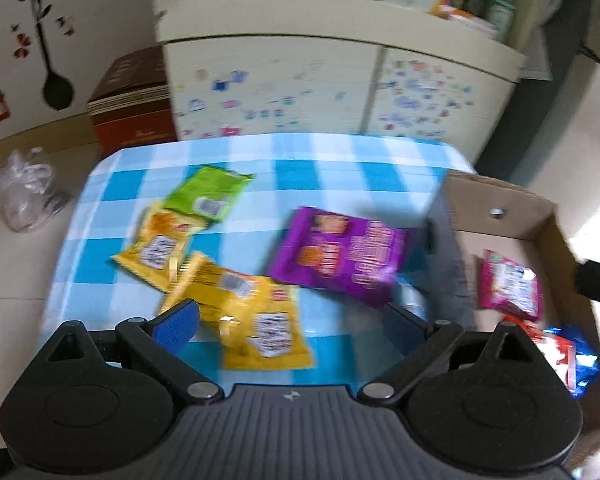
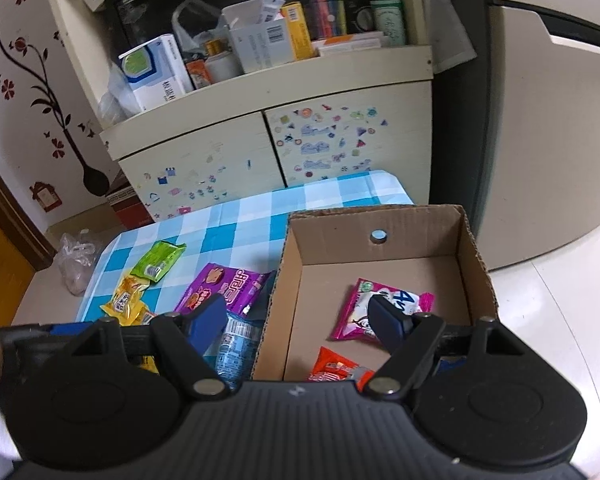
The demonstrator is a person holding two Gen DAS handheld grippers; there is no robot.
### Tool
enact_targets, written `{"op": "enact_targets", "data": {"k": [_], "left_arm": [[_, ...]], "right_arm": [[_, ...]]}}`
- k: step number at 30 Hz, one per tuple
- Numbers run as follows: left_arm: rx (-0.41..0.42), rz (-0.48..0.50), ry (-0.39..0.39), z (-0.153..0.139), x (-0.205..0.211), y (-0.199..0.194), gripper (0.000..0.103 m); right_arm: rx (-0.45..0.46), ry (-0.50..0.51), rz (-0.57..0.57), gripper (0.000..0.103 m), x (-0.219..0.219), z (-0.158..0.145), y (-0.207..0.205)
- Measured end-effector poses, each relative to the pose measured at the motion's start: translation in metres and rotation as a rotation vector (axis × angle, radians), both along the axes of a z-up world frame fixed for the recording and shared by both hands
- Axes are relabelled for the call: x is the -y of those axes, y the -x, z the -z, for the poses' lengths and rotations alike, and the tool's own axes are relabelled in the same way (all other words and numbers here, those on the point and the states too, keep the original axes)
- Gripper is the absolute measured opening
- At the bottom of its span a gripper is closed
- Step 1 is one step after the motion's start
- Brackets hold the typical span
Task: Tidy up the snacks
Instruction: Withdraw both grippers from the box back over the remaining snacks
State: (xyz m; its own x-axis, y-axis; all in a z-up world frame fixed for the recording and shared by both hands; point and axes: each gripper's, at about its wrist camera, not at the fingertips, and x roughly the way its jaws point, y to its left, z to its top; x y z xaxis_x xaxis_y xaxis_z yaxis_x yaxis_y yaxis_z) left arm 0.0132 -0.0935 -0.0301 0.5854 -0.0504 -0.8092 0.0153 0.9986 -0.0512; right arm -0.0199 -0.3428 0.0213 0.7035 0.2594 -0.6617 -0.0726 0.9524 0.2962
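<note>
Low table under blue-and-white check cloth [image 1: 340,168], centre of both views. Cream tiled floor [image 2: 540,320] around it, lower right of right view.

Loose snacks on cloth, left view: green pack [image 1: 206,194] upper left; small yellow pack [image 1: 156,248] just below, edges overlapping; large yellow pack [image 1: 252,312] lower centre; purple pack [image 1: 340,256] right of centre. Blue pack [image 2: 236,344] hard against box wall, lower centre of right view.

Cardboard box [image 2: 384,216] on right end of table, open-topped, round fastener on far wall. Inside: pink pack [image 2: 356,316] mid-floor, red pack [image 2: 332,368] at near edge.

Left gripper [image 1: 296,320]: tongs wide apart, nothing between, over large yellow pack; whether touching, cannot tell. Left view motion-blurred.

Right gripper [image 2: 300,320]: tongs wide apart, nothing gripped, straddling box's left wall; right finger in front of pink pack.

Behind table: cream cabinet [image 2: 276,136], two doors dotted with small stickers, open shelf above crammed with boxes and bottles. Flower decal on wall [image 2: 40,80], upper left. Red-brown carton [image 1: 132,108] left of cabinet. Clear plastic bag [image 1: 28,192] on floor, left edge.
</note>
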Motion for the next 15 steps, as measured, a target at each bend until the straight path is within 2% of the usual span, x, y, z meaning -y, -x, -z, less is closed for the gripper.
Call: {"op": "enact_targets", "data": {"k": [4,10,15], "left_arm": [[-0.016,0.004,-0.035,0.011,-0.014,-0.007,0.1],[-0.023,0.016,-0.041,0.025,-0.028,-0.015,0.1],[-0.011,0.017,0.0,0.031,-0.033,-0.023,0.1]], "right_arm": [[0.006,-0.008,-0.032,0.078,-0.007,0.0,-0.002],[0.013,-0.053,-0.056,0.078,-0.016,0.001,-0.008],[0.016,-0.088,-0.063,0.076,-0.03,0.004,-0.019]]}}
